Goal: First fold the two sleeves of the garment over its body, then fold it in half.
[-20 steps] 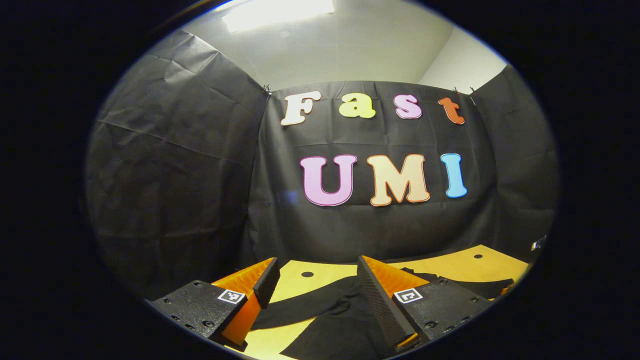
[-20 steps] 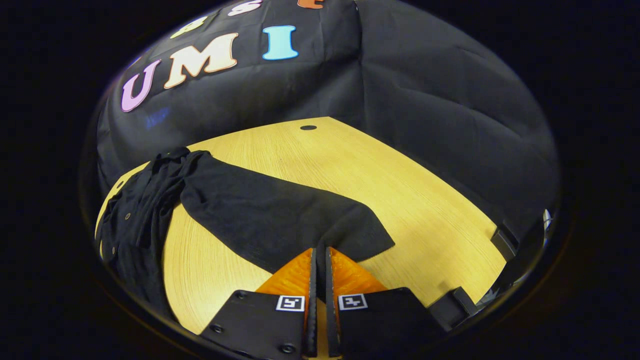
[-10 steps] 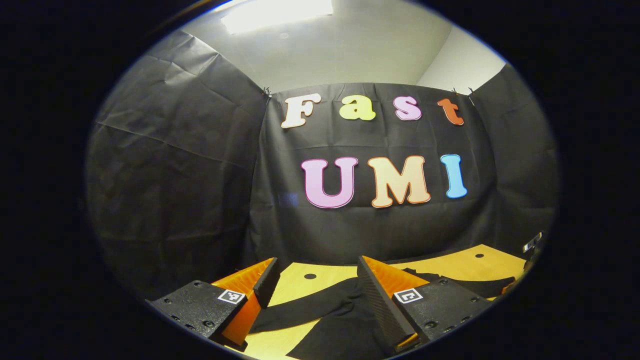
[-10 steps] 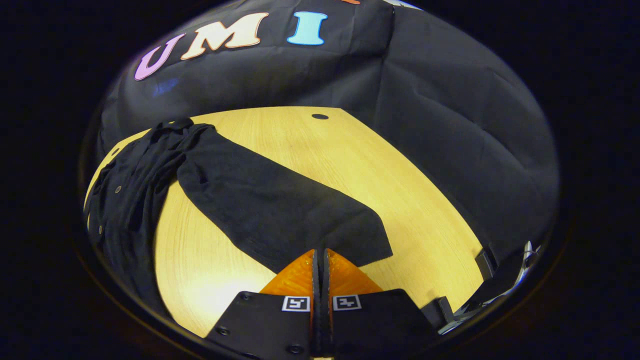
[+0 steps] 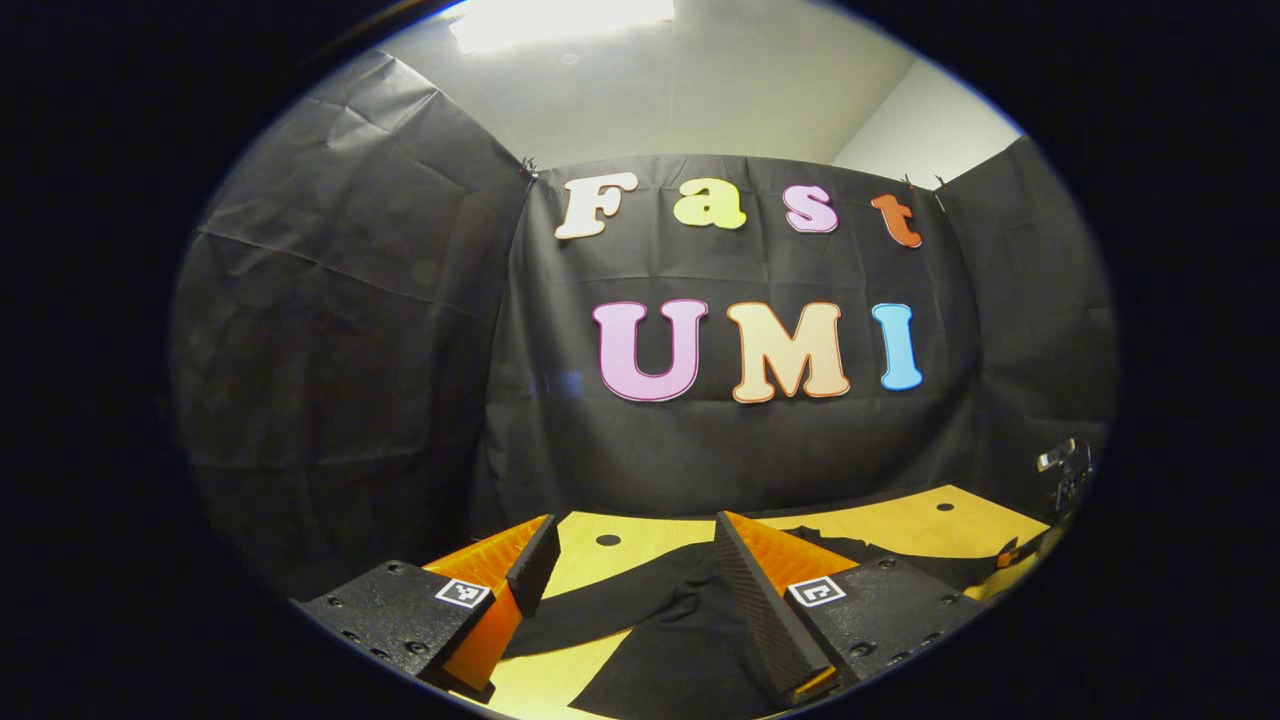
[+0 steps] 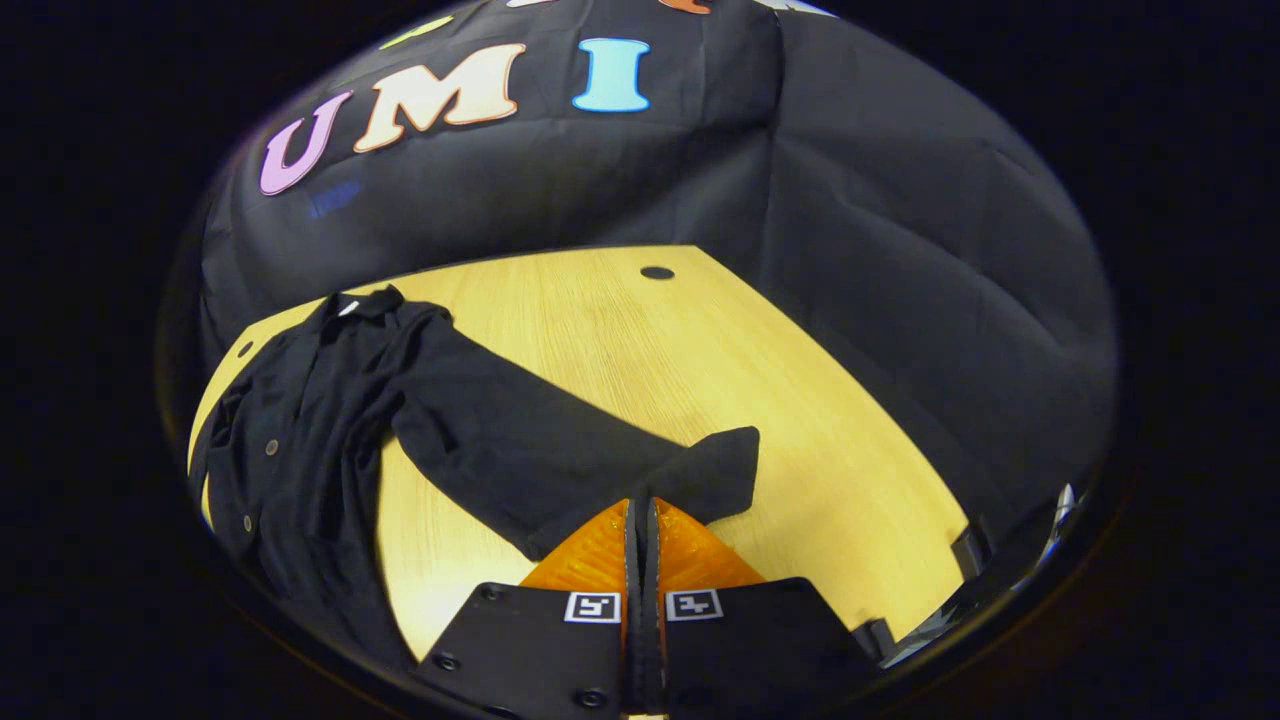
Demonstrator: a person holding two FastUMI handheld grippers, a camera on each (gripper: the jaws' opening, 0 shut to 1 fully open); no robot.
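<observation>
In the left gripper view, the left gripper [image 5: 630,560] is released, its two fingers spread wide with nothing between them, held above the wooden surface [image 5: 905,525]. The black garment [image 5: 660,625] lies on that surface below and ahead of the fingers, one band of cloth running out to the left past the left finger and the rest spreading to the right behind the right finger. A small round hole [image 5: 608,540] in the surface sits just beyond the fingertips. At the far right edge of this view a dark piece of equipment [image 5: 1065,470] shows, too small to make out. In the right gripper view, the right gripper [image 6: 641,510] is clenched on the sleeve [image 6: 560,455] of the garment [image 6: 300,450]: the fingers are pressed together with the cuff end pinched at their tips, and that end is lifted and folded back on itself just ahead and to the right. The sleeve runs away from the fingertips up and to the left to the body of the garment, which lies rumpled with its buttons showing on the surface [image 6: 720,380] at the far left. A round hole [image 6: 657,272] marks the surface well beyond the fingertips.
</observation>
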